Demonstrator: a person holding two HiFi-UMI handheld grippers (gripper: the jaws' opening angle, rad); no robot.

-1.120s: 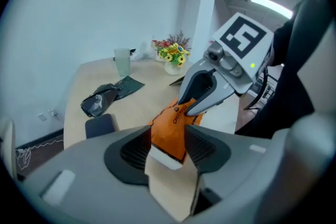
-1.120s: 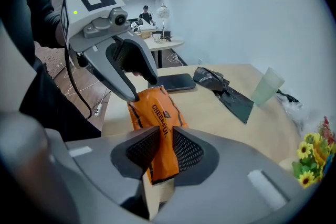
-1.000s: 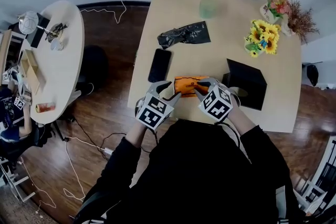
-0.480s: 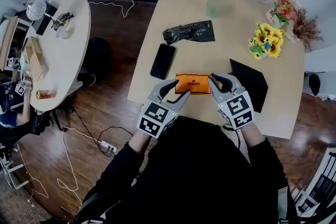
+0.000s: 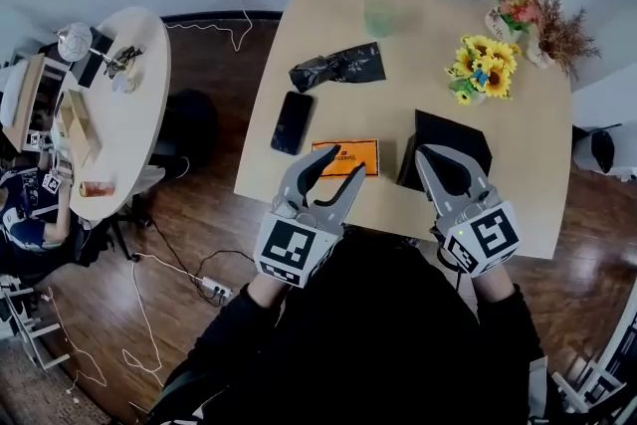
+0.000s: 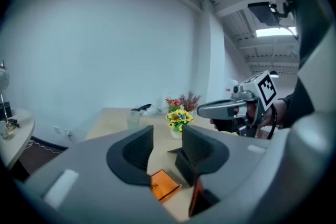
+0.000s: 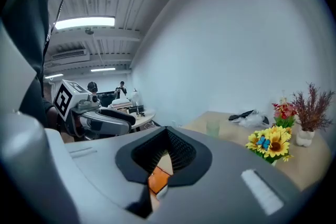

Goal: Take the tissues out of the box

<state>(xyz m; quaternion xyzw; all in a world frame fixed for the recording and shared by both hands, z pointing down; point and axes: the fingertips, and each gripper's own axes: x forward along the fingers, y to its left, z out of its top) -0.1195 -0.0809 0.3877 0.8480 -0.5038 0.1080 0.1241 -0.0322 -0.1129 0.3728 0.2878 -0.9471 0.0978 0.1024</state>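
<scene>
Your left gripper point(image 5: 338, 169): jaws slightly apart, just closing, empty; right gripper point(image 5: 438, 159): jaws together; one orange packet point(image 5: 345, 157), possibly tissues; one black box point(image 5: 466, 134)

Orange pack point(image 6: 164, 186) on the wooden table point(image 6: 113, 123), sunflowers point(image 6: 178, 117) farther back

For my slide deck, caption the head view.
Left tool, jaws just narrowing on nothing, and right tool, shut and empty, hover near the orange packet on the table.

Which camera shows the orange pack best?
The head view: the orange pack lies in full view. The left gripper view shows part of it beyond its jaws; the right gripper view, only a sliver.
</scene>
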